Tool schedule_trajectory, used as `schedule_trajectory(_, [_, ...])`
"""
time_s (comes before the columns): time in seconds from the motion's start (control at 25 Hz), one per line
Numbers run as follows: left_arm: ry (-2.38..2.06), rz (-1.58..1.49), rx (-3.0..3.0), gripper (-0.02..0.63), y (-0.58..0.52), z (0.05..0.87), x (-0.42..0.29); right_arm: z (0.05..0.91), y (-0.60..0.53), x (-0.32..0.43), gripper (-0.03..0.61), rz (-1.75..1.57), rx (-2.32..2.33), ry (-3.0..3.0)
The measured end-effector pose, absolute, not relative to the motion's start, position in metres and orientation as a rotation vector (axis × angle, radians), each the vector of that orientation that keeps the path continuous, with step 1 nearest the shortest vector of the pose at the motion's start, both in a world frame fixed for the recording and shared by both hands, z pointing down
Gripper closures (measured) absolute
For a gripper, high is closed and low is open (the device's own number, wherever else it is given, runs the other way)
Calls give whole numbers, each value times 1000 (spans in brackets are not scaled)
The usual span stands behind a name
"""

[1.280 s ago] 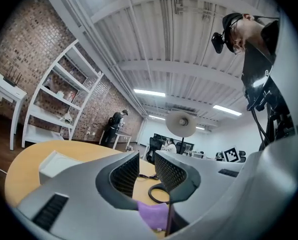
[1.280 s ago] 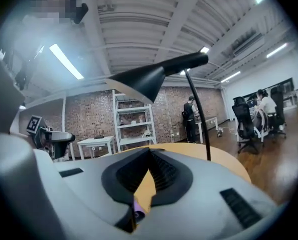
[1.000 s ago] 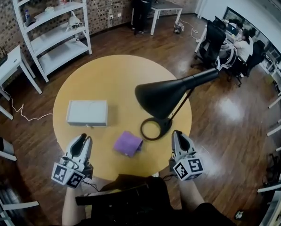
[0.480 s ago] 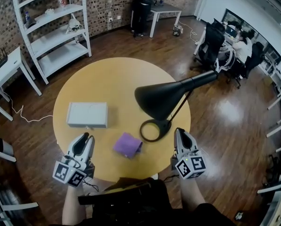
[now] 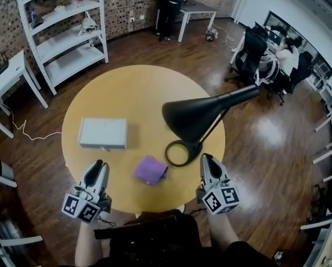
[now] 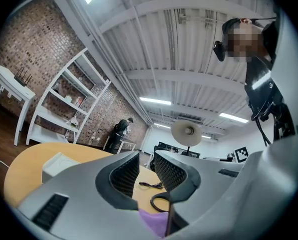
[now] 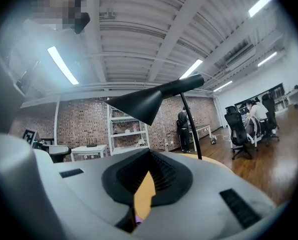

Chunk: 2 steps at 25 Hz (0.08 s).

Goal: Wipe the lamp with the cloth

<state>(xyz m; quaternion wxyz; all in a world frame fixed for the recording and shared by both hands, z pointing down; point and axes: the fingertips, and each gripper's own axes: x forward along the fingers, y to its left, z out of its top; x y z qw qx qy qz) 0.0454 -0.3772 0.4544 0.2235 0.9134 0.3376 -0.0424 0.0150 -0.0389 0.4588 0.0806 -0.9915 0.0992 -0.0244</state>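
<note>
- Head view: left gripper (image 5: 98, 165) and right gripper (image 5: 206, 159) hover at the near edge of the table (image 5: 127, 90), jaws pressed together and empty, with the purple cloth (image 5: 150, 169) lying between them
- Closed jaws could shove the cloth off that edge
- Wiping the lamp (image 5: 194, 115) with its base unsteadied might tip it

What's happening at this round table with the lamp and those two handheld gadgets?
A person at the round table holds a claw in each hand. The left claw and the right claw are both closed and empty, poised at the near edge. A purple cloth lies on the table between them, untouched, and the black lamp stands just beyond the right claw. A white box sits off to the left. The wiping has not started yet.
</note>
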Motion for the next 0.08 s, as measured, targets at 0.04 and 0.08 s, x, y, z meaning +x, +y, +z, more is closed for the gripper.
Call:
schedule_trajectory(0.04, [921, -118, 2523, 528, -382, 455, 46, 461, -39, 15, 577, -78, -2969, 297])
schedule_trajectory(0.08, [911, -120, 2525, 528, -386, 456, 46, 462, -40, 15, 577, -84, -2973, 298])
